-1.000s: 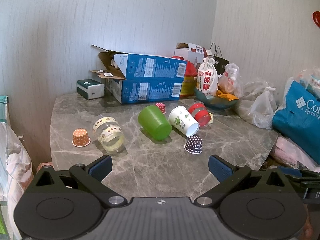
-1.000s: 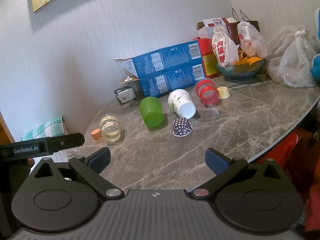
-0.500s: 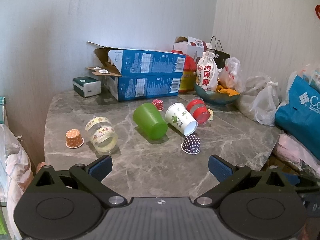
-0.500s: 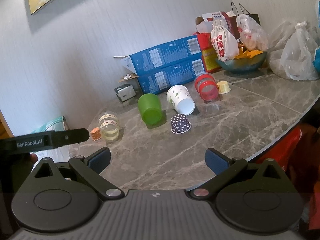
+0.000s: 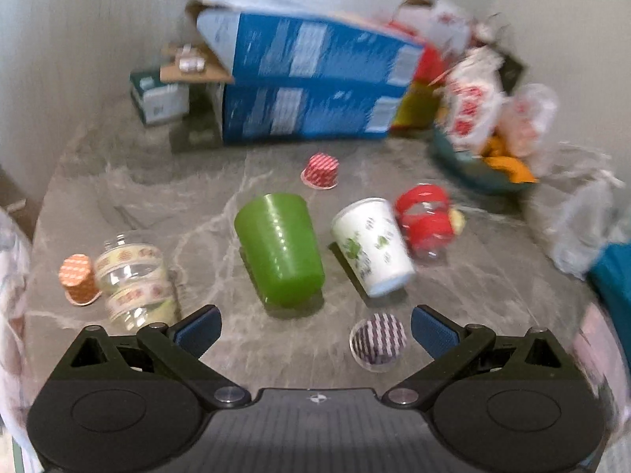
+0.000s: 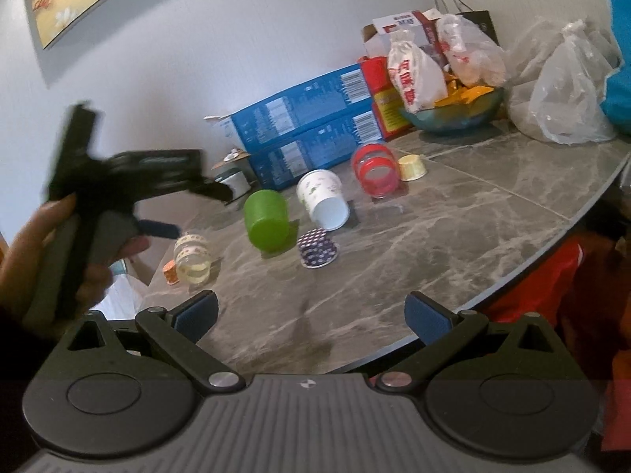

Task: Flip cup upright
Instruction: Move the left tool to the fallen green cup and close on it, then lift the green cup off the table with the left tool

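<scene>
Several cups lie tipped on the grey marble table (image 5: 165,205). A green plastic cup (image 5: 280,248) lies on its side in the middle; it also shows in the right wrist view (image 6: 265,218). Right of it lie a white paper cup with green print (image 5: 370,246) (image 6: 323,199) and a clear cup with red bands (image 5: 424,216) (image 6: 374,169). My left gripper (image 5: 313,327) is open above the table, just short of the green cup, and the right wrist view shows it (image 6: 189,211) held in a hand. My right gripper (image 6: 311,311) is open and empty near the table's front edge.
A clear jar with patterned bands (image 5: 136,280) lies at left beside an inverted orange paper cup (image 5: 79,280). A purple dotted paper cup (image 5: 378,341) and a red patterned one (image 5: 321,171) sit inverted. Blue boxes (image 5: 311,82), a bowl of snacks (image 6: 453,112) and plastic bags (image 6: 564,94) line the back and right.
My left gripper has moved forward and down over the table toward the green cup, and now shows clearly in the right wrist view. The right gripper has barely moved. Both stay open.
</scene>
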`<state>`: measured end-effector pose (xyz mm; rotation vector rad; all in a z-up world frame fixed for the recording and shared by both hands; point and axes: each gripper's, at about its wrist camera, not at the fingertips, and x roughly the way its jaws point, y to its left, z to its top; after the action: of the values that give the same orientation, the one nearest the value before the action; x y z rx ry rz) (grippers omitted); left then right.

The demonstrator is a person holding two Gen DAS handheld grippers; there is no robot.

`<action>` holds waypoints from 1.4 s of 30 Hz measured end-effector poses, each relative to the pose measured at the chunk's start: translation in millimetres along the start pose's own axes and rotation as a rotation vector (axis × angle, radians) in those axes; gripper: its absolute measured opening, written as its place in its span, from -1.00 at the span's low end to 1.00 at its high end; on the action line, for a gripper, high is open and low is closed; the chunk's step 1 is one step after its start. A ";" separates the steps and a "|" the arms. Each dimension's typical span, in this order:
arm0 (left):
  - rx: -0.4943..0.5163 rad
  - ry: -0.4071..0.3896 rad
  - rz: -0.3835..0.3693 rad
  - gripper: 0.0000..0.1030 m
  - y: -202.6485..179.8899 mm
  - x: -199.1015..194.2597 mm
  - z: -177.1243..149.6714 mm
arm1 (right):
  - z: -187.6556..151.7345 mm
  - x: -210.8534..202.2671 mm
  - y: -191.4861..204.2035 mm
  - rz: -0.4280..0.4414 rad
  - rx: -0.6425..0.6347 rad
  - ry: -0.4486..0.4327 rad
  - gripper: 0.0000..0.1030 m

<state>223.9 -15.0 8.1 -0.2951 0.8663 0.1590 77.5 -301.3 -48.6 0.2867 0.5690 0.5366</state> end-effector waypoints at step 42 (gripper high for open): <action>0.132 0.002 0.083 0.26 8.6 -27.1 -39.1 | 3.1 -3.8 -15.7 0.047 0.049 0.014 0.98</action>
<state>176.0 -19.8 3.4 -0.1360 0.8871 0.1781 82.9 -316.7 -50.7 0.3440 0.5909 0.5710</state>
